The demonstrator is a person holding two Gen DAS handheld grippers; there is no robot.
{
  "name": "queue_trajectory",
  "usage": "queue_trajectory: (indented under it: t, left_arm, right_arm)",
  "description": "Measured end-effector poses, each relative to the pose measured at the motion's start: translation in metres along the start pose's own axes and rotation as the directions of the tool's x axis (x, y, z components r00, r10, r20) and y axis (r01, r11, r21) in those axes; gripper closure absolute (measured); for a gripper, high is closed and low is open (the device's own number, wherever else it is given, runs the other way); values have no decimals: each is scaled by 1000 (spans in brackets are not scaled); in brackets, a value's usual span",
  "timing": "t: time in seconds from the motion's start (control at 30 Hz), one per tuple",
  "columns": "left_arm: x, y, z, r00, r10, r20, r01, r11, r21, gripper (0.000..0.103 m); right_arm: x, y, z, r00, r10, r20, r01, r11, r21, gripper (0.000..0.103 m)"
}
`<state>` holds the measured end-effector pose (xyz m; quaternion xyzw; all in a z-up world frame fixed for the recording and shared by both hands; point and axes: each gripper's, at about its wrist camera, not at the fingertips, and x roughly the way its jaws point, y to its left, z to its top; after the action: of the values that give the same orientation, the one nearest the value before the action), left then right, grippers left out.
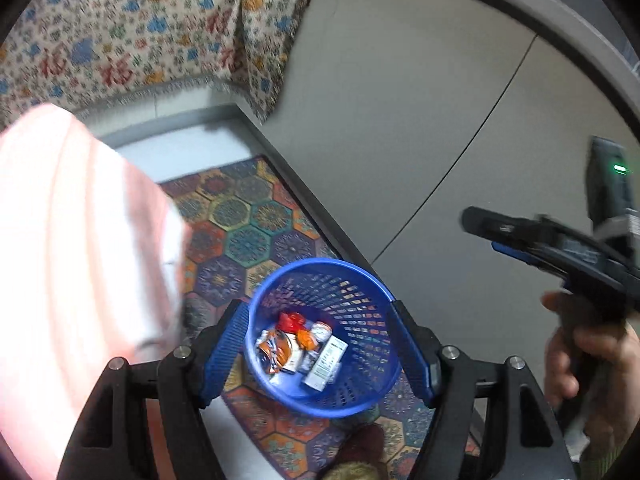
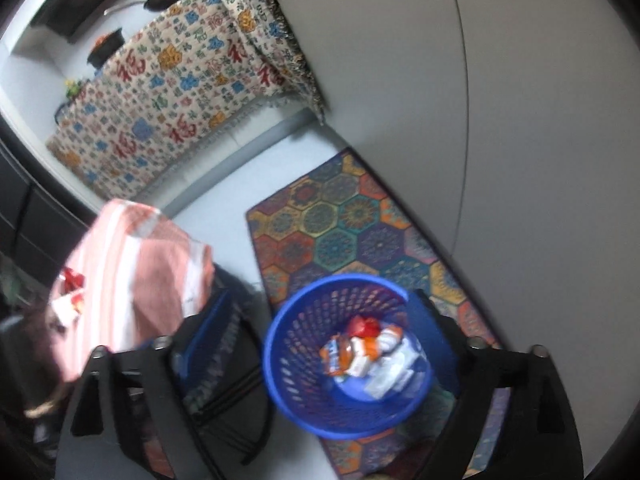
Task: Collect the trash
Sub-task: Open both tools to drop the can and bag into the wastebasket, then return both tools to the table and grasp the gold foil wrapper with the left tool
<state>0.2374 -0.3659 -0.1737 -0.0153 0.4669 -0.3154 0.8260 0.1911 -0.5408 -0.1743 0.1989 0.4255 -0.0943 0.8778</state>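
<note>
wall grey | rug hex-pattern | patterned cloth bkgd

Both wrist views look steeply down from above, sharing the blue basket and rug.

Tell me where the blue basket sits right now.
In both wrist views the blue basket stands low in frame on the patterned rug beside the grey wall.
</note>
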Motion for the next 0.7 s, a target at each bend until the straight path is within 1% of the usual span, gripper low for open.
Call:
queue_trajectory:
  t: [0.1, 0.23, 0.33, 0.4, 0.47, 0.5, 0.6, 0.7]
  left_arm:
    - [-42, 12, -18, 999, 34, 42, -35, 999, 12, 30]
    - [-91, 43, -44, 991, 106, 77, -107, 994, 10, 30]
    - [-125, 80, -69, 979, 186, 86, -185, 983, -21, 30]
    - [-147, 112, -87, 962, 258, 88, -253, 966, -61, 30]
    - [-165, 143, -101, 944, 322, 76, -313, 944, -107, 30]
    - [-173, 160, -107, 933, 354, 66, -344, 930, -129, 30]
    - [-197, 205, -122, 903, 427, 54, -410, 892, -188, 30]
    - [-211, 245, -129, 885, 464, 39, -445, 867, -223, 30]
  right_arm:
    - [-5, 16, 0, 999, -32, 29, 33, 998, -56, 7]
    - [-21, 53, -5, 995, -19, 99, 31, 992, -126, 6]
    - [-32, 98, -19, 990, 60, 131, -37, 985, -171, 4]
    - [-34, 137, -33, 984, 134, 120, -105, 970, -222, 4]
    - [-30, 182, -50, 977, 196, 88, -160, 937, -309, 4]
    - [-26, 210, -63, 973, 223, 61, -184, 908, -376, 4]
    - [-11, 273, -100, 967, 255, -18, -225, 818, -529, 4]
    - [8, 322, -141, 957, 266, -120, -280, 728, -626, 4]
